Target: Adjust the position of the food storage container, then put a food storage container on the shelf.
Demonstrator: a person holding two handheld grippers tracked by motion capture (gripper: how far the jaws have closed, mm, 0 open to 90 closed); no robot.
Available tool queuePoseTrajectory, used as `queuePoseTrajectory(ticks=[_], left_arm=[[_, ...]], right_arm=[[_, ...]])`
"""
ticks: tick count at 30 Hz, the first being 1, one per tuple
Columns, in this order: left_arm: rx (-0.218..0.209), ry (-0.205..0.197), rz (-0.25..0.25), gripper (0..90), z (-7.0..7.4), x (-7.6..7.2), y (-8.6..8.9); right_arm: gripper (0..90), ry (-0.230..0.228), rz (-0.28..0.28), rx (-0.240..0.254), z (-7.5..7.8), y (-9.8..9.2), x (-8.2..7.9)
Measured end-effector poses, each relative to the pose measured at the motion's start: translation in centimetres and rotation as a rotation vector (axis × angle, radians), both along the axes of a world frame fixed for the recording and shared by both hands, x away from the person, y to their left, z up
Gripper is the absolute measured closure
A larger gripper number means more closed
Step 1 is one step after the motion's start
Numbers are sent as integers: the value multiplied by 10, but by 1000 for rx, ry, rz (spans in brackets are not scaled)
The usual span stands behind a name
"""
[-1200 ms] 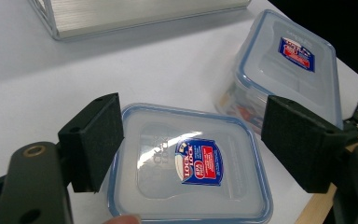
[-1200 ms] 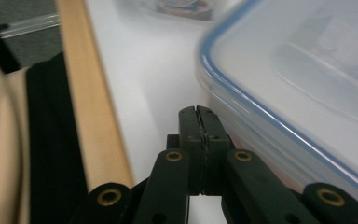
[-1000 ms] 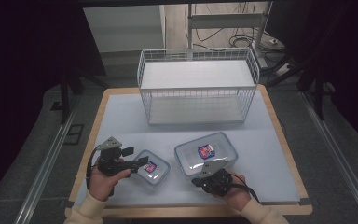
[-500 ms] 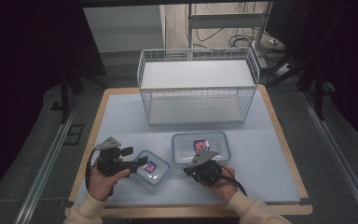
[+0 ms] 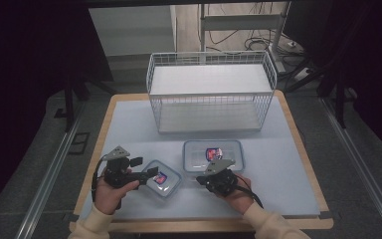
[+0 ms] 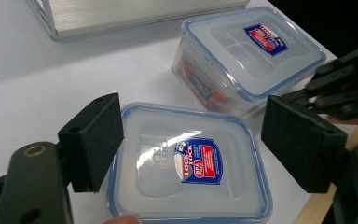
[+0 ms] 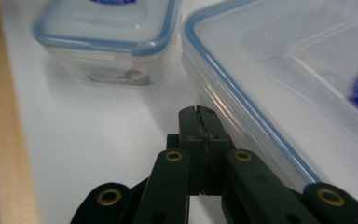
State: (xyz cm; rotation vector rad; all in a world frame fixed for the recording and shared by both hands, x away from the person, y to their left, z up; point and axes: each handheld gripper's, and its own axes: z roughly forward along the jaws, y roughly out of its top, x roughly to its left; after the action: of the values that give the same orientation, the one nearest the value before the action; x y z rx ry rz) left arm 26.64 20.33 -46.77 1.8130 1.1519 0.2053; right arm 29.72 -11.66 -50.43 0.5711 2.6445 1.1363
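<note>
Clear containers [image 6: 186, 163] with blue-rimmed lids, red-blue labels, white wire basket [image 5: 210, 89], black jaws

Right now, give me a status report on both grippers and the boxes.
Left hand-held gripper open, straddling small box. Right hand-held gripper shut, empty, beside large box. Basket behind.

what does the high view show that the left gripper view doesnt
The high view alone takes in the whole wire basket, both of the person's hands, and the table's wooden edge all round. The left gripper view alone gives the close detail: the left claw open with its pads either side of the small container, and the red and blue label on its lid. Both show the small container, the large container beside it, and the right claw.
</note>
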Motion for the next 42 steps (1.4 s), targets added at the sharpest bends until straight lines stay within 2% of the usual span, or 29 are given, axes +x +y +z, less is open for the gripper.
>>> queuePoseTrajectory(ticks=[5,8,9,11,12,16,17,21,28,29,30,31,32,33,36,39,42], left_arm=[[-1,2,3,208,-1,1,2],[0,3,5,208,-1,1,1],[1,3,5,208,0,1,1],[1,2,5,208,0,2,0],[-1,5,6,208,0,2,0],[-2,10,4,208,-1,3,-2],[1,9,2,207,-2,4,-2],[0,15,-4,207,-2,6,-5],[14,9,5,207,-3,8,-6],[32,1,7,207,-3,8,-7],[38,-2,6,207,-3,8,-8],[35,0,2,207,-4,8,-8],[33,2,1,209,-4,9,-9],[35,3,1,209,-4,9,-10],[22,18,-3,208,-4,13,-14],[4,41,-10,201,-4,21,-20],[-15,71,-19,188,-4,32,-28]], right_arm=[[897,-2,-32,59,17,-29,-8],[897,-6,-78,94,27,-54,-10],[897,-26,-114,94,31,-70,-10],[896,-29,-131,97,33,-76,-11],[896,-34,-158,110,35,-89,-12],[896,-28,-219,126,36,-114,-13],[896,-17,-248,134,35,-125,-12],[892,-10,-286,125,32,-136,-8],[865,1,-307,129,30,-144,-4],[775,-3,-304,129,30,-144,-3],[775,-3,-304,129,30,-144,-3],[706,-11,-306,128,30,-143,-4],[591,-16,-311,136,30,-143,-4],[536,-15,-317,142,31,-142,-4],[317,11,-339,203,33,-142,-1],[234,50,-354,239,34,-142,3],[201,106,-347,290,34,-141,13]])
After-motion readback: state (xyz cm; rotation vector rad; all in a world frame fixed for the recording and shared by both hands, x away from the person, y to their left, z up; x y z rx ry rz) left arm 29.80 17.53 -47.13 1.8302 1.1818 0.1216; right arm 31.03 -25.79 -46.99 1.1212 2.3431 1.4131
